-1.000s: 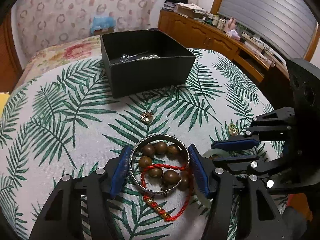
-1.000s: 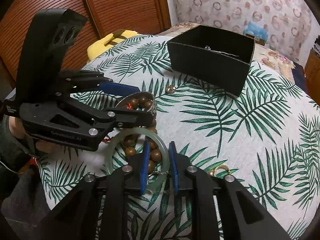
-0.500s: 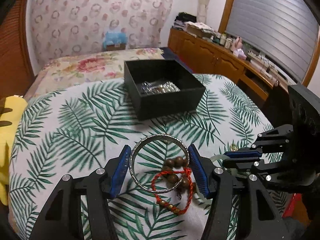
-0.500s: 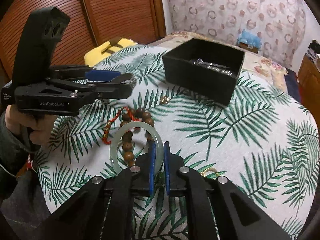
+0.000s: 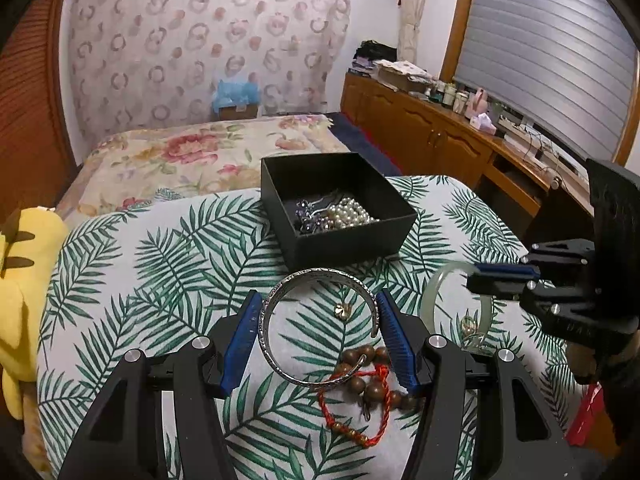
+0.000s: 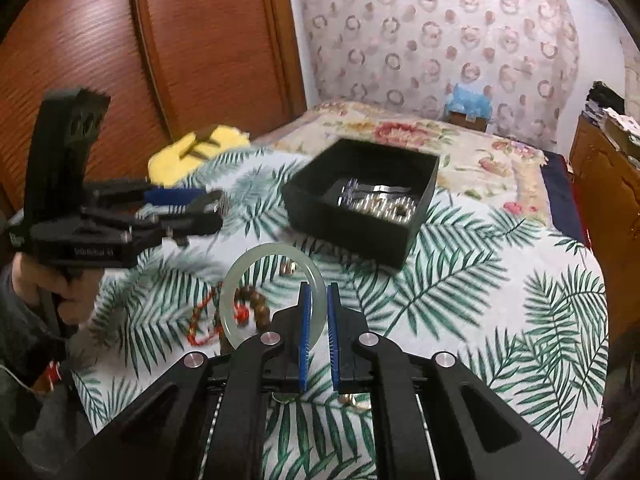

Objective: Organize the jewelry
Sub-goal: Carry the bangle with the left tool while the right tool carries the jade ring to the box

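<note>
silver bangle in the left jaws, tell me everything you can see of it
The silver bangle is an open metal cuff: a thin band with engraved marks along its surface and a gap on its right side. It is held flat between the blue pads of the left gripper, which press its two sides, above the leaf-print cloth. Wooden beads and a red cord lie under its near edge.

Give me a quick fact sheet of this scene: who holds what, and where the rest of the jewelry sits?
left gripper: shut on silver bangle, lifted above the table
right gripper: shut on jade bangle, lifted
black box: open, holds pearls and dark beads
wooden bead bracelet: on the tablecloth
red cord bracelet: on the cloth beside the beads
gold charm: on the cloth, outside the box
</note>
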